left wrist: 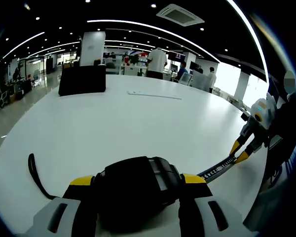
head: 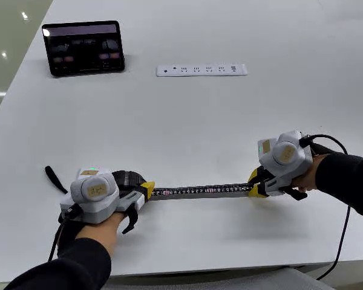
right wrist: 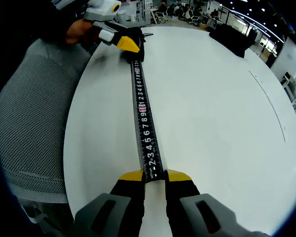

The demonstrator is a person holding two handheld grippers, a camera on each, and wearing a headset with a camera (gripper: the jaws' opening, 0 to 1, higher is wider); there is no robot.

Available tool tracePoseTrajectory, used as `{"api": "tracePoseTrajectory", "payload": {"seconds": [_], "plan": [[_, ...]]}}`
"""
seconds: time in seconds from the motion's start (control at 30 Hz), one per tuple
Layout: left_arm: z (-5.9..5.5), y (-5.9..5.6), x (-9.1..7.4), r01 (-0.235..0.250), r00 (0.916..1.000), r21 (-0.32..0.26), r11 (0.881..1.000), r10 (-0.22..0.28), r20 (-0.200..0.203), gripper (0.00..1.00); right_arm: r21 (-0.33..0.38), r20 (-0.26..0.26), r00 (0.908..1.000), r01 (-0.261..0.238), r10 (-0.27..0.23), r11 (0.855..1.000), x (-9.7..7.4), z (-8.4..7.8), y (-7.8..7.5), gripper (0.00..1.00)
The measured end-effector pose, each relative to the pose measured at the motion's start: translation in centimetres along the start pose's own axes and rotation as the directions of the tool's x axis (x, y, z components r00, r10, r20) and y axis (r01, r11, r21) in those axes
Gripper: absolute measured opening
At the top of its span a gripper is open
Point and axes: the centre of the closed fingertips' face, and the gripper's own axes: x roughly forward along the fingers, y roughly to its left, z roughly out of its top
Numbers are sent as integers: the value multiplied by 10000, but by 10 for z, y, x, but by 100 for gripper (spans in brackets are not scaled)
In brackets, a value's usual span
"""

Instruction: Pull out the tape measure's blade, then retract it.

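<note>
Two grippers share the tape measure along the lower edge of the head view. The left gripper (head: 139, 188) is clamped around the black case (head: 128, 179) at the lower left, and the right gripper (head: 255, 183), at the right, is pinched narrow on the free end of the blade (head: 199, 191). The blade lies flat, just over the white table (head: 187, 121), its long axis running almost straight left to right between them. In the right gripper view the printed numbers start at the yellow jaw tips of the right gripper (right wrist: 154, 175) at bottom centre and climb along the blade (right wrist: 143, 108) to the case (right wrist: 137, 39) at the upper left. In the left gripper view the case (left wrist: 135, 192) sits between the jaws of the left gripper (left wrist: 138, 180) at bottom centre, and the blade (left wrist: 217, 170) leaves it toward the right edge. A loose wrist strap (head: 53, 179) trails off to the left of the case. The blade looks partly drawn out. Whether the pull goes further or the retract begins, the right gripper likely has to travel along that one line, away from or back toward the case, while the left holds the case steady. Drifting off the line could twist or kink the blade.
</note>
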Motion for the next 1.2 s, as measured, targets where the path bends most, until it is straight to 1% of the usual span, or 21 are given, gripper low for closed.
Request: {"api": "tracePoseTrajectory", "payload": {"seconds": [0.1,0.23,0.47,0.83,0.93,1.2], "plan": [[0,0,0,8,10000,-8,10000,-8,-12,63,224,227,9997,3,-8,9997,0,0,-2,10],[0,0,-1,19,10000,-23,10000,-19,-31,63,84,293,9996,59,-62,9999,1,4,0,10],[0,0,-1,36,10000,-34,10000,-37,-46,63,52,366,9993,51,-53,10000,2,11,1,10],[0,0,1,52,10000,-47,10000,-53,-63,63,134,425,9991,-3,-3,9999,3,15,0,10],[0,0,1,56,10000,-43,10000,-57,-65,63,304,454,9990,19,-33,9995,4,17,1,10],[-1,0,1,76,10000,-53,10000,-77,-61,63,238,592,9982,52,-66,9997,7,20,2,10]]}}
